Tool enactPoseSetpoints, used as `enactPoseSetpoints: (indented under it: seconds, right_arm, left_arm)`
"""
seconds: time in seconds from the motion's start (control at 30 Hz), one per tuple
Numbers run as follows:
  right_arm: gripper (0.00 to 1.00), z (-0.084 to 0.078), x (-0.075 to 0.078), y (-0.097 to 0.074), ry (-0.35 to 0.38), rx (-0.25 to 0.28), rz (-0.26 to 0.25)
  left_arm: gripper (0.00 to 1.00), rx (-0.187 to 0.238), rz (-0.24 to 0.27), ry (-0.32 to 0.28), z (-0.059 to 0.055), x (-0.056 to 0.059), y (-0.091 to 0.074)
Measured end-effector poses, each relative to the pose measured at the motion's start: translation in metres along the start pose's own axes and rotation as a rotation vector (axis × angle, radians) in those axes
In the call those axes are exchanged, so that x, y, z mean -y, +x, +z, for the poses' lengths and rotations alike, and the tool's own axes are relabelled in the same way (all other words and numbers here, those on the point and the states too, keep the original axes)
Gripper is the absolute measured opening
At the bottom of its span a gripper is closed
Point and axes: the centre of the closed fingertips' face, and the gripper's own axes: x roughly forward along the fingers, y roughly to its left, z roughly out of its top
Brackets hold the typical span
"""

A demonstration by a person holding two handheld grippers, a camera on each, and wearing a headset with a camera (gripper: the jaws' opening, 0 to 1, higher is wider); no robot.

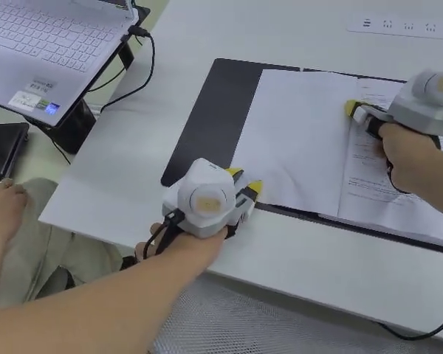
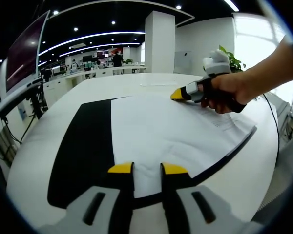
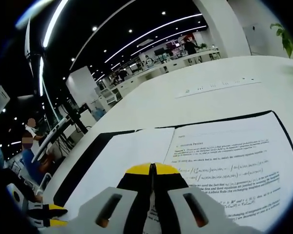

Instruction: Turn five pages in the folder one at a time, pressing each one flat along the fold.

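Note:
A black folder lies open on the white table. A blank turned page covers most of its left half, and a printed page lies on the right half. My left gripper rests at the folder's near edge, its yellow-tipped jaws slightly apart over the corner of the blank page. Seen from its own camera, the left gripper has nothing clamped. My right gripper sits on the paper by the fold, jaws together. In its own view the right gripper points along the fold beside the printed page.
A laptop on a stand sits at the far left, with a black cable running from it. A white power strip lies at the back right. The table's front edge runs just below the folder.

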Motion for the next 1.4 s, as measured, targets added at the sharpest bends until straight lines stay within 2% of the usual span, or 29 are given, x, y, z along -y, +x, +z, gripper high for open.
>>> enactPoseSetpoints:
  seconds: [0.13, 0.33, 0.5, 0.7, 0.87, 1.03, 1.1, 1.4]
  right_arm:
    - [0.00, -0.007, -0.008, -0.013, 0.008, 0.000, 0.002]
    - [0.00, -0.013, -0.005, -0.017, 0.025, -0.007, 0.008]
    - [0.00, -0.024, -0.025, -0.043, 0.055, -0.003, 0.021]
    - [0.00, -0.036, -0.040, -0.065, 0.067, -0.007, 0.035]
    - [0.00, -0.052, -0.051, -0.082, 0.068, -0.023, 0.066]
    - [0.00, -0.064, -0.058, -0.089, 0.077, -0.041, 0.101]
    - [0.00, -0.072, -0.062, -0.093, 0.058, -0.066, 0.119]
    - [0.00, -0.090, -0.069, -0.109, 0.057, -0.113, 0.150]
  left_arm:
    - [0.20, 0.000, 0.001, 0.001, 0.000, 0.000, 0.000]
    - [0.20, 0.002, 0.001, 0.001, 0.000, 0.000, 0.001]
    - [0.20, 0.002, 0.000, 0.003, 0.000, 0.000, 0.000]
    - [0.20, 0.003, 0.000, 0.001, 0.000, 0.000, 0.001]
    - [0.20, 0.006, 0.000, -0.002, 0.000, 0.000, 0.002]
    - [0.20, 0.003, 0.000, -0.001, -0.001, 0.000, 0.001]
    - [0.20, 0.005, 0.000, -0.001, 0.000, 0.000, 0.001]
    - [0.20, 0.004, 0.000, -0.001, 0.000, 0.001, -0.001]
